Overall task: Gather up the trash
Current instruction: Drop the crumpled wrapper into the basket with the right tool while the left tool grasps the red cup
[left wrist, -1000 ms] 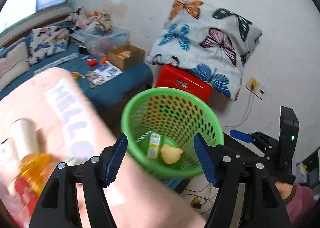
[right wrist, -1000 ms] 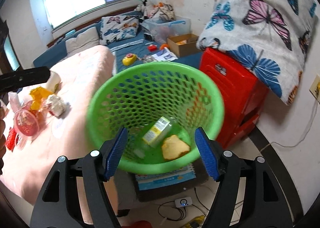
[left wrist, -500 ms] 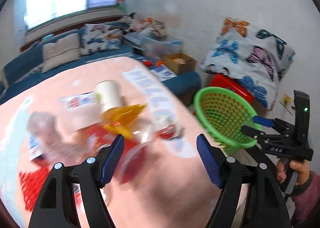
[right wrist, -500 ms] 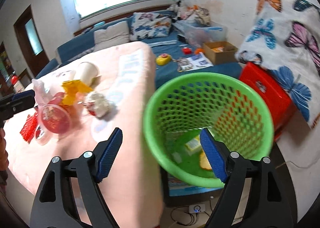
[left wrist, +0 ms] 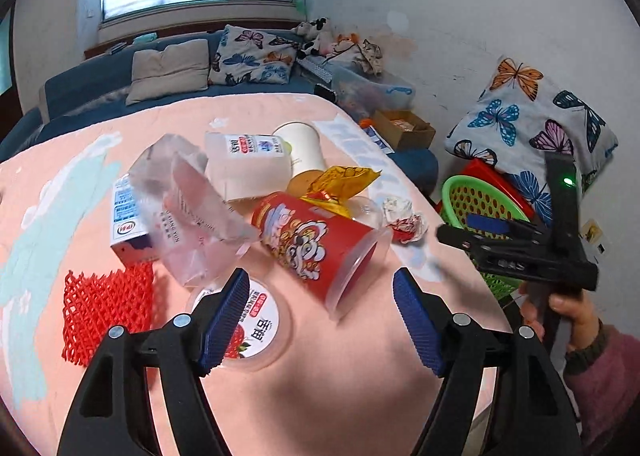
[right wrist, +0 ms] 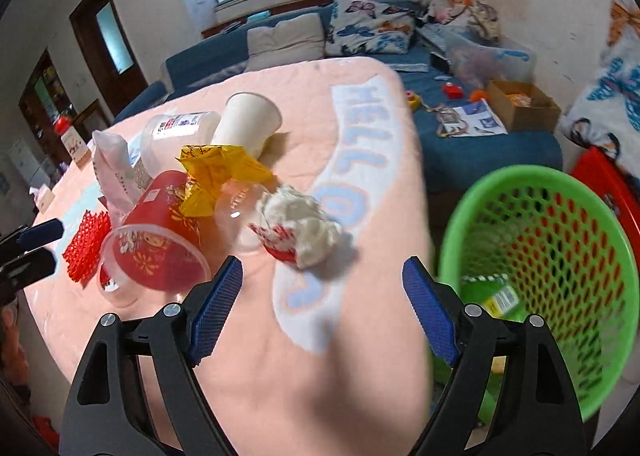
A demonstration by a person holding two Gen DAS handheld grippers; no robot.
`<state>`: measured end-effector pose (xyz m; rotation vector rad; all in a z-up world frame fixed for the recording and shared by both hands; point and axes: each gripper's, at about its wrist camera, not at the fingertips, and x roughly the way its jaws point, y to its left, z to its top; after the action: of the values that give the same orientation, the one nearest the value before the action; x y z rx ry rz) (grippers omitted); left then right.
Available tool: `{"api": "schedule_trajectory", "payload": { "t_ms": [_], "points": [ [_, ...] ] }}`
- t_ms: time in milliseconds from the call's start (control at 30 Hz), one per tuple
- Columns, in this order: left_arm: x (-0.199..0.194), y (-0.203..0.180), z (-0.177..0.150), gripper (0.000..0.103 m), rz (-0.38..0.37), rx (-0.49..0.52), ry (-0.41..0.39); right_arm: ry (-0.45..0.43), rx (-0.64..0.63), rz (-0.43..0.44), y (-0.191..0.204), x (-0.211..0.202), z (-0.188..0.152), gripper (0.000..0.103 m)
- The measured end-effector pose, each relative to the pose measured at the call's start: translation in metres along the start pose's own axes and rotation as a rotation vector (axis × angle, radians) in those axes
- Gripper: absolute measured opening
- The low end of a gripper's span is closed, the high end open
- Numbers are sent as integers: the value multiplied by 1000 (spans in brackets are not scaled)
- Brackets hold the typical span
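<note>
1. Red printed cup (left wrist: 316, 244), clear rim, on its side mid-table, mouth toward camera.
2. Yellow wrapper (left wrist: 340, 184), crumpled, on top of red cup's far end.
3. White paper cup (left wrist: 300, 144) on its side behind wrapper.
4. Crumpled white/red tissue wad (right wrist: 300, 232) near table's edge, next to green mesh basket (right wrist: 560, 216); basket holds a small carton.
5. Clear plastic bag (left wrist: 192, 208), carton under it.
6. Red foam net (left wrist: 108, 308) flat at left.
7. Round strawberry-print lid (left wrist: 256, 328) flat, nearest.
</note>
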<state>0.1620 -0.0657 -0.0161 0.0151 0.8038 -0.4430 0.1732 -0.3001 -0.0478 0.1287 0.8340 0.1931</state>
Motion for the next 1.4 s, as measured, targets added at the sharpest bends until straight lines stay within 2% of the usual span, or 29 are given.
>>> {"api": "schedule_trajectory", "payload": {
  "t_ms": [267, 500, 733, 767, 833, 933, 1033, 1233, 1400],
  "points": [
    [12, 2, -3, 71, -14, 0, 22, 53, -31, 5, 2, 41, 13, 82],
    [28, -5, -2, 61, -18, 31, 44, 75, -31, 29, -1, 57, 16, 76],
    [40, -10, -3, 56, -24, 44, 57, 79, -35, 44, 0, 64, 18, 76],
    [41, -10, -3, 55, -23, 49, 56, 81, -39, 45, 1, 65, 18, 75],
    [45, -13, -3, 53, -11, 59, 57, 87, -48, 45, 2, 68, 17, 64],
    [49, -15, -3, 52, 3, 70, 57, 79, -48, 55, 4, 65, 17, 56],
    [56, -16, -1, 47, 24, 77, 57, 67, -51, 39, 5, 59, 16, 54],
    [67, -22, -3, 47, 102, 77, 42, 43, -26, 39, -2, 38, 9, 54],
    [74, -31, -5, 38, 144, 77, 24, 15, -16, 23, -10, 16, 4, 54]
  ]
}}
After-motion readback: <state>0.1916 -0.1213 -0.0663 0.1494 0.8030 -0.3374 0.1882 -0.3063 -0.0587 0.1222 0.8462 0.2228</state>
